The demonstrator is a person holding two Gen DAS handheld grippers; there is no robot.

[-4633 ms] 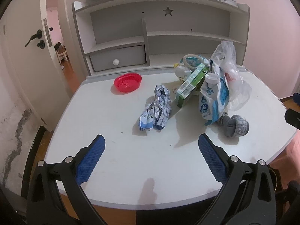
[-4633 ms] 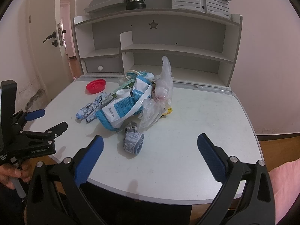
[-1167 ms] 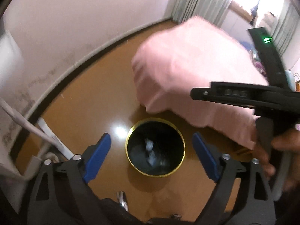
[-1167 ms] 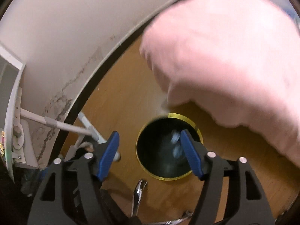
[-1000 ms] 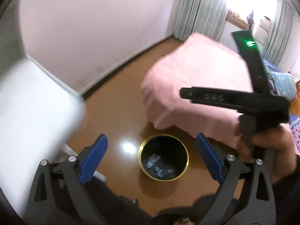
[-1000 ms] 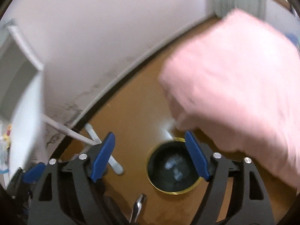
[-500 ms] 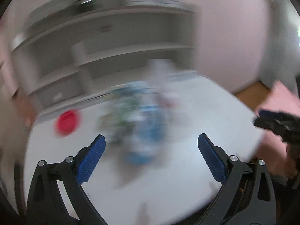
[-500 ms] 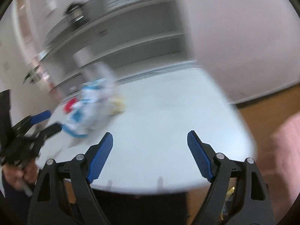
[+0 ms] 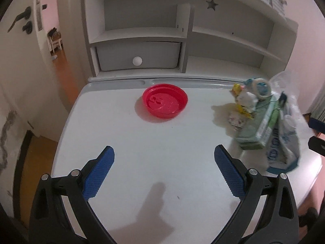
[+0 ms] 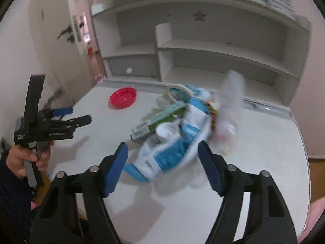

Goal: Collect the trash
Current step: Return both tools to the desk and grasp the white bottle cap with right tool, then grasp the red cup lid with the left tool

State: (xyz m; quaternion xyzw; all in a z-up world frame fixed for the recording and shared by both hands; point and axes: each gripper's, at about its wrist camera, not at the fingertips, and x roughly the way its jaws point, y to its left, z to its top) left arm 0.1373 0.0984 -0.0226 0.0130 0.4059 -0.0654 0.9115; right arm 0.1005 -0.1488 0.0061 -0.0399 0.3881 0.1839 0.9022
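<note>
A heap of trash lies on the white desk: a blue-and-white bag, a green carton, a clear plastic bag and small wrappers. A red lid lies apart, near the back left. My left gripper hangs open over bare desk in front of the lid, nothing between its fingers. My right gripper is open just before the heap. Its jaws are closing with the blue-and-white bag seen between the pads, which do not press on it. The right wrist view is blurred.
A white shelf unit with a drawer stands along the desk's back edge. An open door and doorway are at the left. A hand holds the left gripper beyond the desk's left edge.
Both grippers swung up from the black bin on the floor back to the desk. The crumpled paper and grey wad seen earlier are gone from the desk. The right jaws have narrowed.
</note>
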